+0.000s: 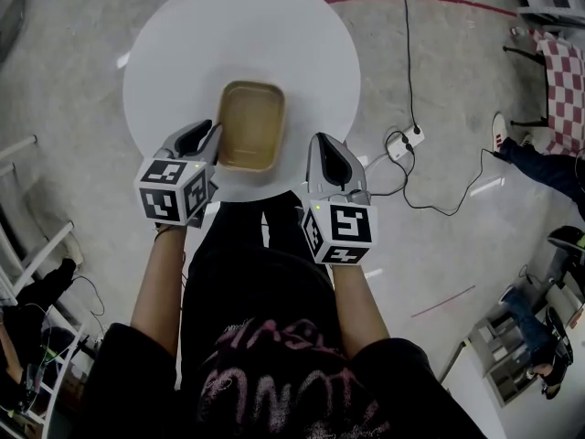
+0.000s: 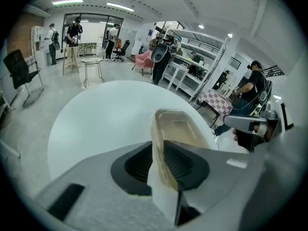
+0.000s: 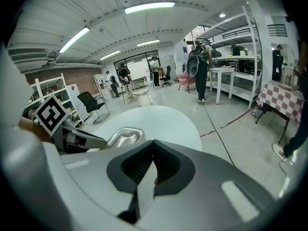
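Observation:
A tan rectangular container (image 1: 249,124) stands empty on the round white table (image 1: 238,35), towards its near edge. My left gripper (image 1: 215,133) is at the container's left side. In the left gripper view the container's (image 2: 180,126) thin left wall runs between the jaws of the left gripper (image 2: 158,153), which are shut on that rim. My right gripper (image 1: 327,144) hovers at the table's edge just right of the container, apart from it. In the right gripper view the right gripper (image 3: 153,150) is shut with nothing in it, and the container (image 3: 122,136) lies to its left.
A power strip with cables (image 1: 402,144) lies on the floor right of the table. A chequered cloth table (image 1: 565,80) and a person's shoe (image 1: 498,131) are further right. White shelving (image 1: 27,236) stands at the left. Several people stand far off in the room (image 2: 74,32).

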Available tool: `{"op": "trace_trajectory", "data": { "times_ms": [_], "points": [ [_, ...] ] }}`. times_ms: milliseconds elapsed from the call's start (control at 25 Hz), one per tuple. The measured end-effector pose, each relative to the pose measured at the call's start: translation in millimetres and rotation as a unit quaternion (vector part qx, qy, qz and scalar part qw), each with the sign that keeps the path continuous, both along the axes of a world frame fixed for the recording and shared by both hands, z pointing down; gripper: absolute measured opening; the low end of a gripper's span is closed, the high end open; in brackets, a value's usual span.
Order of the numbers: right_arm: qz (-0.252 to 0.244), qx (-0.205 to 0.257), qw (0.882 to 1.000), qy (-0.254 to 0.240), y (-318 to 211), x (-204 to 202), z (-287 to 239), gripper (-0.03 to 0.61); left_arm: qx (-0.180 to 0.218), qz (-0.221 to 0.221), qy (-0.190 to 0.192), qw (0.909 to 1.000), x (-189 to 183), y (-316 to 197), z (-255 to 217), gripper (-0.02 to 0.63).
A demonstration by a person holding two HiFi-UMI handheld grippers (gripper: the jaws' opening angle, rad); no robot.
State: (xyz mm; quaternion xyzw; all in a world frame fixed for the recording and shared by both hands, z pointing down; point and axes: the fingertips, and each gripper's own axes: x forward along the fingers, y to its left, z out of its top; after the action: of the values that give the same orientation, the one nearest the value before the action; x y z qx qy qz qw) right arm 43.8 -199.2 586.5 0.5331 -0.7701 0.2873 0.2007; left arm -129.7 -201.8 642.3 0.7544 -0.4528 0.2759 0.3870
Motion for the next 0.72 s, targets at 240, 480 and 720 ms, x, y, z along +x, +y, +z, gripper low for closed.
{"op": "trace_trajectory", "data": {
  "times_ms": [240, 480, 720],
  "points": [
    [0.001, -0.003, 1.000, 0.000, 0.8, 1.6, 3.6, 0.006, 0.006, 0.000, -0.001, 1.0000, 3.2, -0.5, 0.0, 0.049],
    [0.004, -0.004, 1.000, 0.001, 0.2, 6.9, 4.9, 0.006, -0.001, -0.010, 0.007, 0.9999, 4.7, -2.9, 0.9, 0.044],
    [0.005, -0.004, 1.000, 0.003, 1.4, 7.8, 1.0, 0.006, 0.003, -0.013, 0.003, 0.9999, 3.5, -3.8, -3.3, 0.037]
  ]
}}
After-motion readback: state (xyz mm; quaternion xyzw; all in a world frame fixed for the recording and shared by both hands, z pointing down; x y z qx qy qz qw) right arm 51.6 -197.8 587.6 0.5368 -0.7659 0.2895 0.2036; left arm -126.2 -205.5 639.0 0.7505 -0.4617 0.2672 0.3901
